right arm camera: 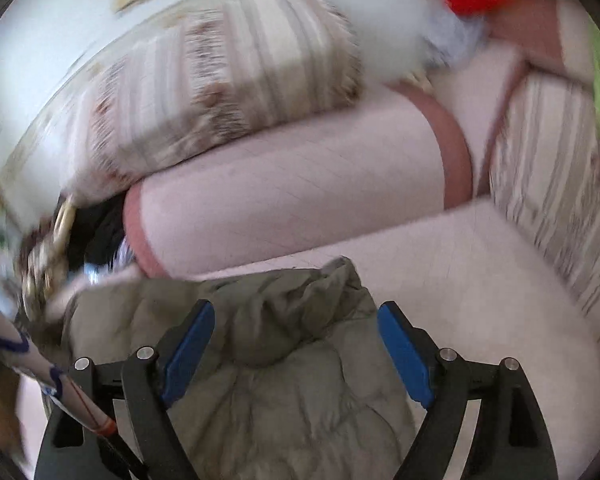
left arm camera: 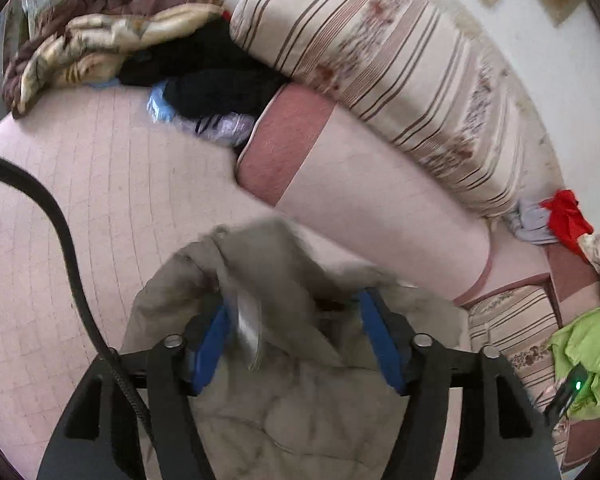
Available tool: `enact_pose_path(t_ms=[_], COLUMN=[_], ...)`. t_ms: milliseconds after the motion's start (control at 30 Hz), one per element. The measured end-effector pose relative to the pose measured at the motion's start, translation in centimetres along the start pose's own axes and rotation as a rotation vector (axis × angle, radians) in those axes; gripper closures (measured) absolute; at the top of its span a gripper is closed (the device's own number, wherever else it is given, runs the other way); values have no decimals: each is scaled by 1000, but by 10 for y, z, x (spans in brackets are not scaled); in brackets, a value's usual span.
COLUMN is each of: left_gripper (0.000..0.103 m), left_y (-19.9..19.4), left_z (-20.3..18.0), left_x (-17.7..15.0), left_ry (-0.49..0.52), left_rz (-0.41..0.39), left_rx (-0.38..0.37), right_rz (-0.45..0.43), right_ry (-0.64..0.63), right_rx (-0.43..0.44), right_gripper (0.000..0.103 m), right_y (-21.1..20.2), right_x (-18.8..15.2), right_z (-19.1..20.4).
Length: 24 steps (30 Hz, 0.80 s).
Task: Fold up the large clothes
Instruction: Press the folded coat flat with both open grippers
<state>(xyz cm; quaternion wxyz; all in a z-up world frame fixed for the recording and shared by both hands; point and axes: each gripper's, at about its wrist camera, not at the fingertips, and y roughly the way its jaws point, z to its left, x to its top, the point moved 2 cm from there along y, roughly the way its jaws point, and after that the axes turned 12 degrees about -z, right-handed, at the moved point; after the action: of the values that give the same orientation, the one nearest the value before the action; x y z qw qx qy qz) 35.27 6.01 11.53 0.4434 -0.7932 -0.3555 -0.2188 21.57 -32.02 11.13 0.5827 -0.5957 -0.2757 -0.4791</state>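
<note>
A grey-green padded jacket [right arm camera: 284, 360] lay bunched on the pink sofa seat [left arm camera: 80, 200], in front of the long bolster [right arm camera: 292, 184]. Both the left gripper [left arm camera: 300, 344] and the right gripper [right arm camera: 296, 348] hung above it with jaws spread, gripping nothing, though jacket fabric sat blurred between the left one's blue pads.

Your left wrist camera looks steeply down along its fingers, close over the grey jacket [left arm camera: 284, 360] on the pink bed [left arm camera: 80, 200]. Your right one does the same from its side, and both take in the pink bolster [right arm camera: 300, 196] and striped cushion [left arm camera: 380, 60].
</note>
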Motion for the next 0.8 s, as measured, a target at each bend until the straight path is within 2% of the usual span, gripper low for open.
enact_pose_path(t_ms=[133,200,267,367,467,533,600,800], left_gripper=[34,32,32,32,32,32,28,21], left_y=[-6,5,26,69,110,134,147,167], left_z=[-33,-49,-59,-66,-68,-67,-66,-66], left_x=[-12,-32,-58,-94,-117,-127,-131,-133], left_ry=[134,218,276,319,361,404,434,452], left_rz=[-34,-18,31,126,161,161,145,112], left_rx=[43,77,96,110,156,198,220,227], right_rz=[17,44,75,127,165,186,195,211], right_ry=[-134,-160,-156,-135,-126,-119,-108,-3], right_rx=[46,51,44,27,-2,-21,-52,-79], right_gripper=[16,17,17,17,17,17,17,17], right_y=[-4,7,26,59,88,104,117,141], right_x=[-25,-39,-51,-66,-79,-85,-92,-104], right_z=[35,44,48,45,35,27,16,-13])
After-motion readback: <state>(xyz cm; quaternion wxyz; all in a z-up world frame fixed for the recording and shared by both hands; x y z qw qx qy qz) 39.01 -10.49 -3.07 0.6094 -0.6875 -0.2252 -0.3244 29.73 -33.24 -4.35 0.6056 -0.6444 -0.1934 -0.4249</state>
